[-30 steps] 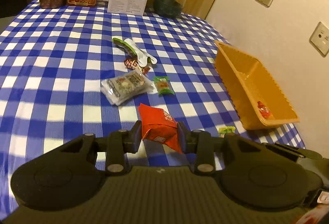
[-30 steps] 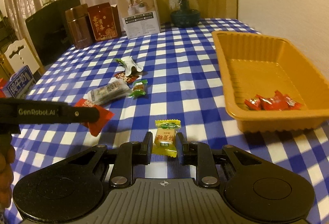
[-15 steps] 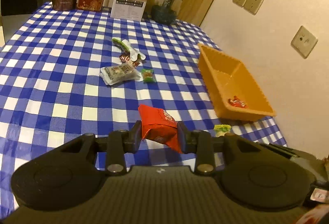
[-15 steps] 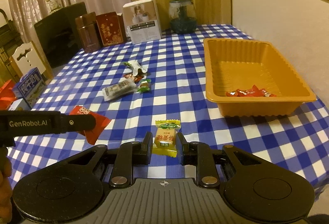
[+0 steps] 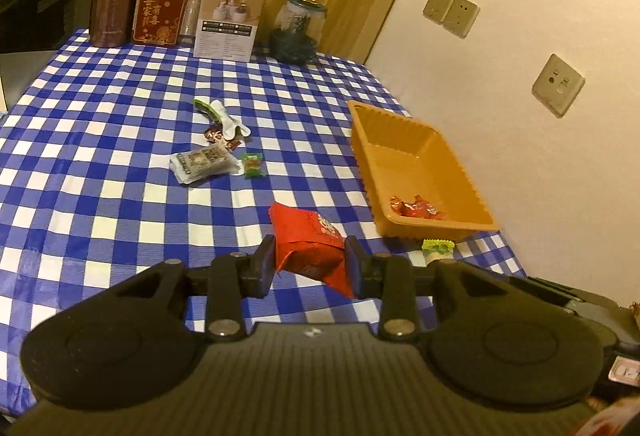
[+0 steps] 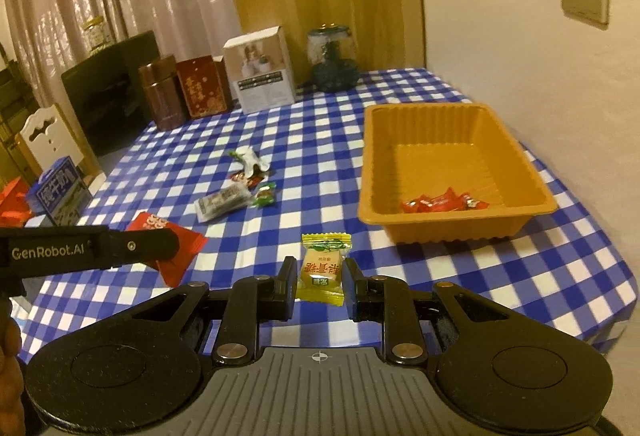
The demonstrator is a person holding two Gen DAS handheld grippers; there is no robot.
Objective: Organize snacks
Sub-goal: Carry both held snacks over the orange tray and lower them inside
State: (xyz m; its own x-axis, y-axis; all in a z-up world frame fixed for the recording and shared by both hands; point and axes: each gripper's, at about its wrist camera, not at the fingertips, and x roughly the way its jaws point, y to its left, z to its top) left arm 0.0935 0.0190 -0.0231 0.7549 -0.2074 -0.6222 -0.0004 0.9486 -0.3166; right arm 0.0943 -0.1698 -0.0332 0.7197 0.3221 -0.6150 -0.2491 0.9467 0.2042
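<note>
My left gripper is shut on a red snack packet, held above the checked table; that packet also shows at the left of the right wrist view. A yellow wrapped candy sits clamped in my right gripper, also above the table, and its top peeks out beside the left gripper. The orange tray stands to the right by the wall with several red candies in its near end. More snacks lie mid-table: a clear packet, a green candy, a white-green wrapper.
Along the table's far edge stand a brown tin, a red box, a white box and a glass jar. The wall with sockets runs right of the tray. A chair and boxes sit past the left edge.
Both grippers have risen and drawn back from the table with their snacks still held, so the tray and the loose snacks look smaller and farther off.
</note>
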